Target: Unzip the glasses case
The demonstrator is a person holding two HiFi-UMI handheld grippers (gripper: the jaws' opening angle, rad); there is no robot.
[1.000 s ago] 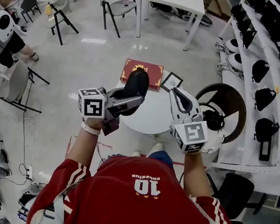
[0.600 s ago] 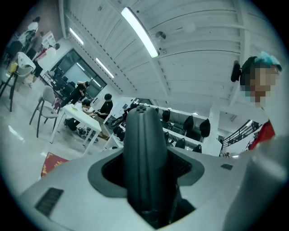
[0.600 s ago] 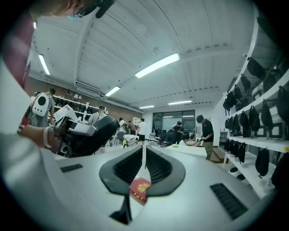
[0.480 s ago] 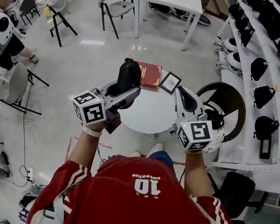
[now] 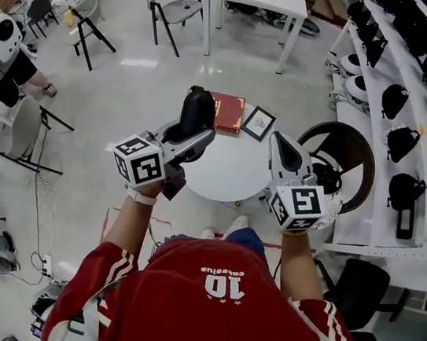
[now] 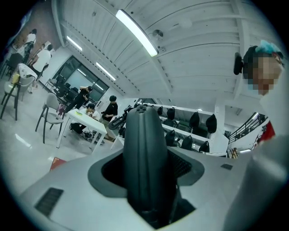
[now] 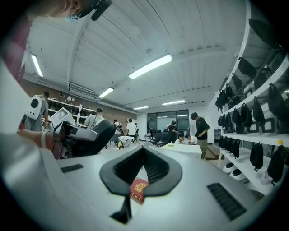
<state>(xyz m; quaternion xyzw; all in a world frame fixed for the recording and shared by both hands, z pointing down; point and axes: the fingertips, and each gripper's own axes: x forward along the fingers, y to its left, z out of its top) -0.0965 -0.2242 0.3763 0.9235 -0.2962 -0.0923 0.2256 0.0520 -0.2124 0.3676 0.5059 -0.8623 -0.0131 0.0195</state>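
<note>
Left gripper (image 5: 191, 137): jaws clamped on the lower end of the glasses case, pads pressing its two broad sides
Glasses case (image 6: 144, 158): black and hard-shelled, standing upright out of the left jaws, held in the air above the far left part of the table; its narrow seamed edge faces the left gripper view; it looks closed, and the zip pull cannot be made out
Right gripper (image 7: 143, 147): jaw tips drawn together with nothing between them; held level to the right of the case, apart from it
Table (image 5: 228, 177): small, round and white, below and between the two grippers
Red book (image 5: 226, 112): lies flat at the table's far edge; whether on it or on the floor cannot be told
Framed picture (image 5: 258, 122): just right of the red book
Person (image 5: 218, 301): red shirt, one hand behind each marker cube
</note>
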